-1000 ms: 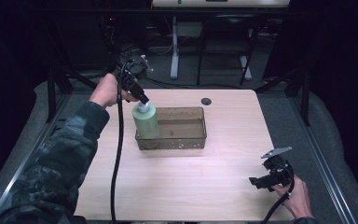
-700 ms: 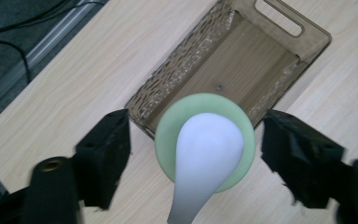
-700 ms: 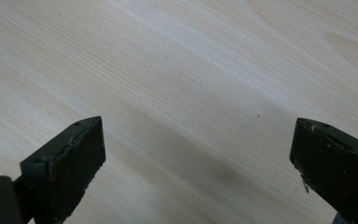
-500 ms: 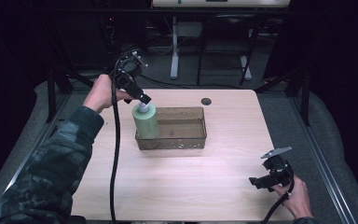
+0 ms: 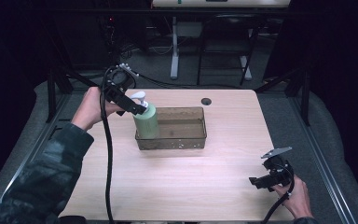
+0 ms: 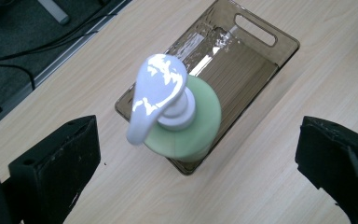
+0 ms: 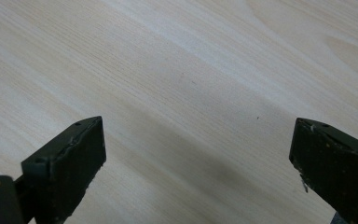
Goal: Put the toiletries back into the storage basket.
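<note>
Left gripper [image 6: 196, 154] just opened, clear of soap bottle [image 6: 182, 116] standing in tray [image 6: 261, 42].

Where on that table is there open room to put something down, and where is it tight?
Bare wood runs along the near side of the table, between the brown tray and the right gripper. The right part, beyond the tray and past the small dark hole, is free too. It is crowded at the tray's left end, where the green pump bottle stands and the left gripper hovers.

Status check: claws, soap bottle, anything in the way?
Left claw just opened, off the soap bottle. Bottle upright in tray. Right claw open, nothing in the way.
</note>
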